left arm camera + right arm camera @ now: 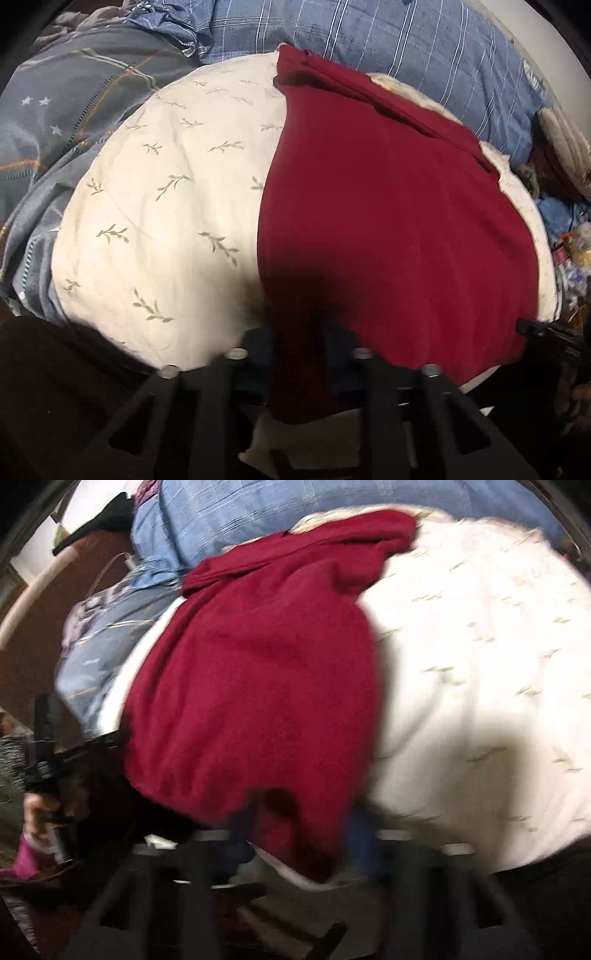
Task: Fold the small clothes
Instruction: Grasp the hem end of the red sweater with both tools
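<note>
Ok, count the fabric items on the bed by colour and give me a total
Dark red garment: 1
Cream leaf-print pillow: 1
Blue striped bedding: 1
Grey star-print quilt: 1
Total: 4

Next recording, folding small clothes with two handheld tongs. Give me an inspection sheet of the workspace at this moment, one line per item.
Surface: cream leaf-print pillow, used as the folding surface.
Job's things: red garment spread on the pillow, far edge already doubled over.
Clutter: small mixed items beyond the pillow, too blurred to name.
Grippers: left tongs shut on the garment's near edge; right tongs shut on the same near edge, at its other corner.
Cables: thin pale cord, far side.
Surroundings: blue checked bedding, grey star-print quilt.
</note>
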Available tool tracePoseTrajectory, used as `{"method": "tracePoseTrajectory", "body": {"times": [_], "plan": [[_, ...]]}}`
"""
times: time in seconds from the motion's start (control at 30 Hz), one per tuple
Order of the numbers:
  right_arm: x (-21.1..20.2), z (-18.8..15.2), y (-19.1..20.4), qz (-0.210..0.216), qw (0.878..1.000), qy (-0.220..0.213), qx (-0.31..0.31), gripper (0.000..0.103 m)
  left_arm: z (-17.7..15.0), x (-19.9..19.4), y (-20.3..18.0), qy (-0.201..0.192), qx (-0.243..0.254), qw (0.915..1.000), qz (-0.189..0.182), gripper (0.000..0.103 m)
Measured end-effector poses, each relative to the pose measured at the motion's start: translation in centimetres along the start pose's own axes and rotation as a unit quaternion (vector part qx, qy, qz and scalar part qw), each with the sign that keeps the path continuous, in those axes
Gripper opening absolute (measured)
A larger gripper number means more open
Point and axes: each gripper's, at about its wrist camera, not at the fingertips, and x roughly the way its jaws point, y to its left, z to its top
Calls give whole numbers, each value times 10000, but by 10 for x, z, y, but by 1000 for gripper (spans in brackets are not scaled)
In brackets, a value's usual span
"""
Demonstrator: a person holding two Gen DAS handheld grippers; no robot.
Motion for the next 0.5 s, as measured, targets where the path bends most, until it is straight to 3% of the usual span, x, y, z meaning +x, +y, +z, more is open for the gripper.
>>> {"method": "tracePoseTrajectory", "body": {"times": [0.03,0.1,0.27,0.47,0.5], "plan": [[-3,0,-6,287,9994,9,194,8,0,-2,-1,-5,8,10000,19,5],[-15,-2,-6,611,9978,-16,255,8,1,-12,-2,-51,112,9999,15,5],[-34,-11,16,936,9954,-22,-197,7,-1,-46,6,-335,229,9991,-86,5],[-5,-20,9,776,9956,520,-118,8,-11,-34,11,-72,195,9995,224,5],[-1,-19,6,789,9952,584,-12,14,-12,-31,10,-47,181,9996,224,5]]}}
